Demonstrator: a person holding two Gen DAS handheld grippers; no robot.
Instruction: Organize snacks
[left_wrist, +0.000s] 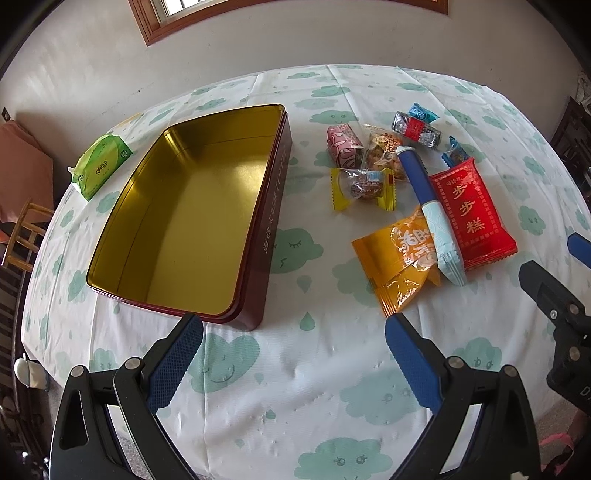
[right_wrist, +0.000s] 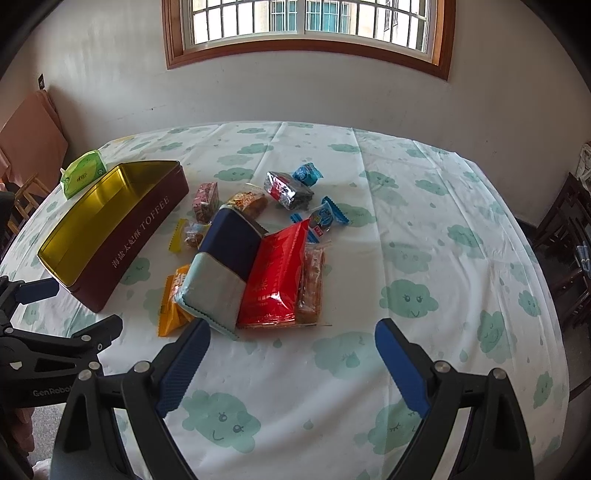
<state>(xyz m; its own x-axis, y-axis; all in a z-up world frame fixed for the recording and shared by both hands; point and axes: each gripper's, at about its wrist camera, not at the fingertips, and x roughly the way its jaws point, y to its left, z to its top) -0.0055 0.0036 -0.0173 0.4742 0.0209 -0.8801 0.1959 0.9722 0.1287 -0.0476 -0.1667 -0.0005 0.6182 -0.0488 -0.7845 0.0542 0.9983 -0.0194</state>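
An open maroon toffee tin (left_wrist: 266, 236) with an empty gold inside stands on the table's left; it also shows in the right wrist view (right_wrist: 140, 240). A pile of snacks lies to its right: a red packet (left_wrist: 471, 214) (right_wrist: 277, 273), a blue-and-pale packet (left_wrist: 428, 206) (right_wrist: 225, 266), an orange packet (left_wrist: 395, 266) (right_wrist: 173, 299), a yellow-ended candy (left_wrist: 364, 184), a pink packet (left_wrist: 341, 142) and small blue candies (right_wrist: 327, 216). My left gripper (left_wrist: 293, 332) is open, just in front of the tin's near corner. My right gripper (right_wrist: 291, 343) is open, just in front of the pile.
A green tissue pack (left_wrist: 101, 162) (right_wrist: 83, 173) lies behind the tin at the far left. The round table (right_wrist: 424, 258) wears a cloud-print cloth. Wooden chairs stand at the left (left_wrist: 26, 229) and right (right_wrist: 569, 229). A wall with a window is behind.
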